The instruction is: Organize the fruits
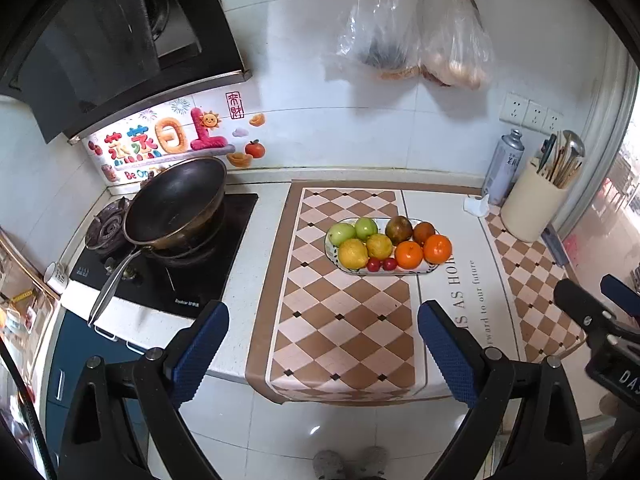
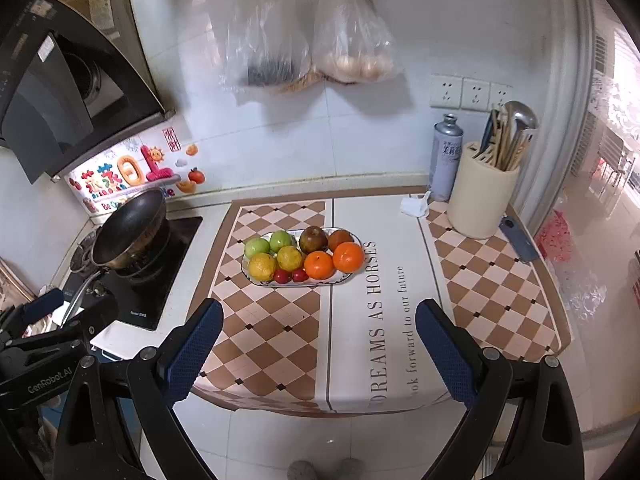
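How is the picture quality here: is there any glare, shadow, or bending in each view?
Left wrist view: strong fisheye bending with dark corners, window glare washing out the right edge, and the plastic bags cast soft shadows on the wall. Right wrist view: the same bending, window overexposed, fruit plate sharp.

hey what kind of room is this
A home kitchen, most likely. A wok sits on a gas stove under a range hood, and a utensil holder and a plate of fruit stand on the counter.
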Demonstrator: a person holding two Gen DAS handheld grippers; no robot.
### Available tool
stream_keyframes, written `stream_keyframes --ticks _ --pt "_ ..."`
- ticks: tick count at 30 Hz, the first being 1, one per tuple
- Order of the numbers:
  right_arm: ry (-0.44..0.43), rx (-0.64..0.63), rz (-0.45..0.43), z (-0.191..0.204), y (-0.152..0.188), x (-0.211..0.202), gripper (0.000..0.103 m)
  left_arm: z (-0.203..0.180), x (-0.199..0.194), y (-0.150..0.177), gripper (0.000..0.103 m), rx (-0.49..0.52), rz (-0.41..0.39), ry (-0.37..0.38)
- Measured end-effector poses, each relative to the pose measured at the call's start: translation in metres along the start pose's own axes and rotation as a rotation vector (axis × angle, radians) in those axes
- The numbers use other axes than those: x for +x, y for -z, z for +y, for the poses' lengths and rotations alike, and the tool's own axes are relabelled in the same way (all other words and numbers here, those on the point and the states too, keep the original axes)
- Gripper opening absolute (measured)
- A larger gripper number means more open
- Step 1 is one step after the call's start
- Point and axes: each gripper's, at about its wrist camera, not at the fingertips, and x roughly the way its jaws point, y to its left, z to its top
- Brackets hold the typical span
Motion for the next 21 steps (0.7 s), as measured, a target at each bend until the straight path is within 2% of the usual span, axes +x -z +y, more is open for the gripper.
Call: stream_keyframes --ticks 6,21 --pt "0.007 0.007 0.041 0.0 -0.009 0.033 0.099 -0.008 0.021 -0.012 0.097 0.025 0.016 0.002" --pt "0.038 0.011 0.071 -0.007 -0.02 0.058 0.099 -0.014 0.06 -0.018 0.097 0.015 0.08 0.018"
